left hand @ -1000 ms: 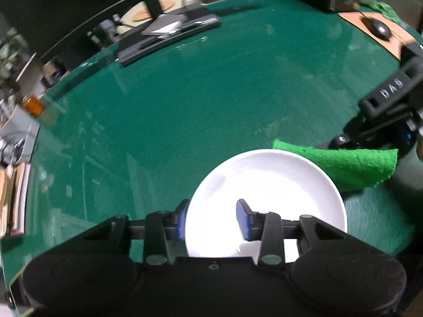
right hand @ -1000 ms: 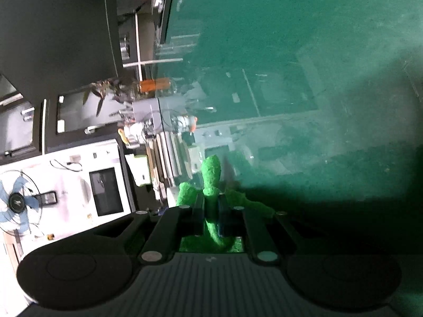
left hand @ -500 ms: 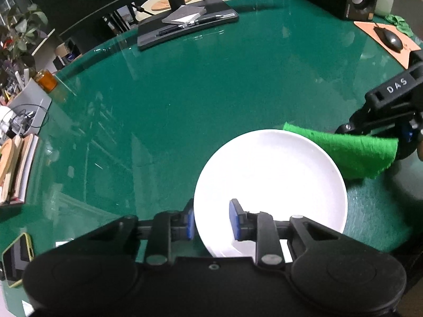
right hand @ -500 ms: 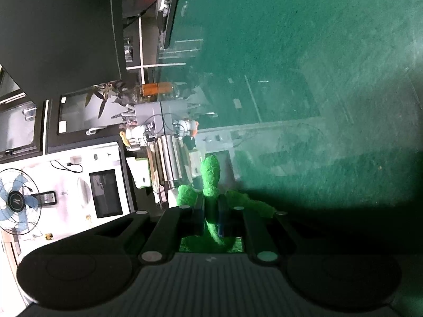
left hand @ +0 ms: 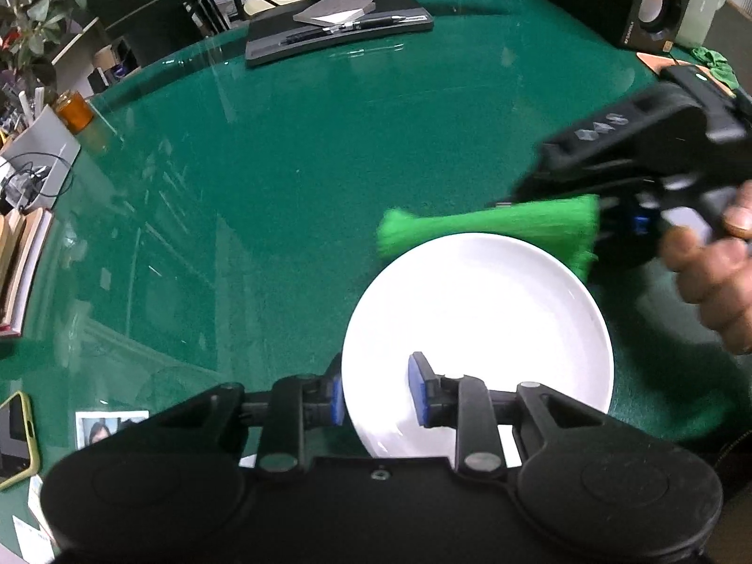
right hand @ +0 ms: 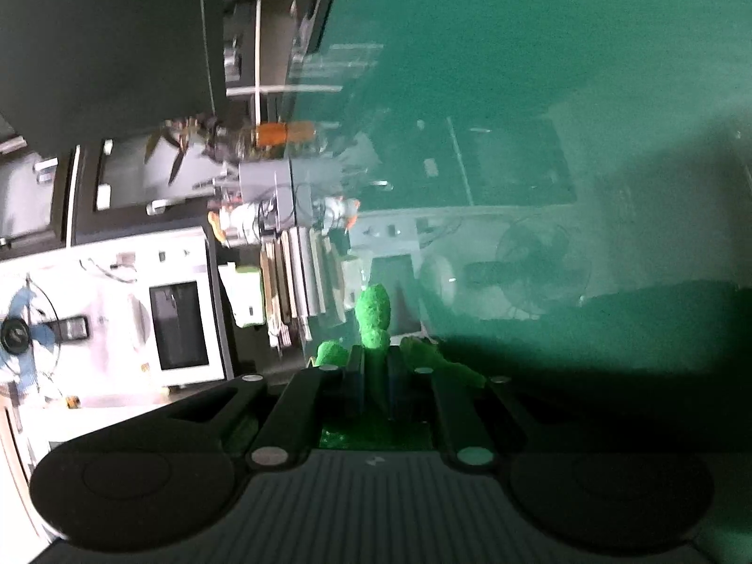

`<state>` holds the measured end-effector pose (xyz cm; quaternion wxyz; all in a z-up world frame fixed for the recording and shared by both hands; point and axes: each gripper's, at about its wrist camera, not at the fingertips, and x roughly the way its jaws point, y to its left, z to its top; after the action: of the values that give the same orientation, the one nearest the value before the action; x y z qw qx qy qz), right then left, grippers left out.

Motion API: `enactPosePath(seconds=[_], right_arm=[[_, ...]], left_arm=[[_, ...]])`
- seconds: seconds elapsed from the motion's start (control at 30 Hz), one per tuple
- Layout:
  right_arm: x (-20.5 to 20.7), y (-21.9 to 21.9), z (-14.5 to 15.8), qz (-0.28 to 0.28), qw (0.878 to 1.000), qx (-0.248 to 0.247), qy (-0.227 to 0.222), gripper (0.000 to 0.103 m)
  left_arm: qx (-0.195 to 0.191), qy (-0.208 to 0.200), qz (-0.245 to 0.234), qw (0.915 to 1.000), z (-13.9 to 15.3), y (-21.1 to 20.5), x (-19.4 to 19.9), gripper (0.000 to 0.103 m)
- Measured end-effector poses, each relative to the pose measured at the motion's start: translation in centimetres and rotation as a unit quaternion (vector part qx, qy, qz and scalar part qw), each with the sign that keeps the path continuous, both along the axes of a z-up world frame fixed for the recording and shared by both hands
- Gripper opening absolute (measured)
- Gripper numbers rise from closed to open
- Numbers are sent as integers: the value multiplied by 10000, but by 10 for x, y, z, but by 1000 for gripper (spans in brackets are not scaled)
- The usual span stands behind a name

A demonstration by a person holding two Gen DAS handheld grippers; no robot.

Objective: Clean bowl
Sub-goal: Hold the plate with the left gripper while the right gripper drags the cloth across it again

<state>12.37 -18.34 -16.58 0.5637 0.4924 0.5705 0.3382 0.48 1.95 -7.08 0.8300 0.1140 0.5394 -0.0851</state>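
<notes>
Jaws of left gripper (left hand: 376, 392) straddle the near rim of the white bowl (left hand: 477, 329), one pad outside, one inside, gap narrow; contact unclear. Bowl sits on green table (left hand: 282, 164). Right gripper (right hand: 376, 376) clamped tight on green cloth (left hand: 493, 225), which overhangs the bowl's far rim. Hand (left hand: 714, 272) behind it.

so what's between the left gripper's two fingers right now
The near rim of the white bowl: in the left wrist view one blue pad of the left gripper sits outside the rim, the other inside.
</notes>
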Motion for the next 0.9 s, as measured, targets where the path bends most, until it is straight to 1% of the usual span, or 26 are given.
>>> enactPosePath(seconds=[0.07,0.2,0.23,0.3,0.37,0.53,0.63,0.73,0.8,0.9], right_arm=[[-3,-2,1,9,10000,13,-29,11],[-17,-29,0,-58,9999,60,-78,9],[-24,-38,-2,-98,9999,123,-27,9],[-27,-42,-4,-133,9997,181,34,8],[-22,-37,-4,-133,9997,180,41,9],[9,20,3,371,9990,94,-246,10],[10,25,2,463,9985,84,-281,10],[3,9,0,371,9989,155,-235,10],[-9,-14,-3,195,9995,216,-155,8],[-27,-45,-5,-46,9996,267,-11,8]], left_arm=[[-26,-2,-13,10000,0,0,1,28],[-90,25,-74,9999,0,0,5,32],[-82,28,-106,9999,0,-1,5,32],[-67,29,-161,9998,0,-2,5,32],[-49,24,-169,9998,1,-4,4,32],[6,-5,-162,9999,1,-7,5,32],[27,-4,-212,9998,1,-8,5,33],[61,-22,-394,9992,1,-12,5,35],[103,-34,-548,9984,1,-17,6,37],[144,-53,-608,9980,0,-19,6,37]])
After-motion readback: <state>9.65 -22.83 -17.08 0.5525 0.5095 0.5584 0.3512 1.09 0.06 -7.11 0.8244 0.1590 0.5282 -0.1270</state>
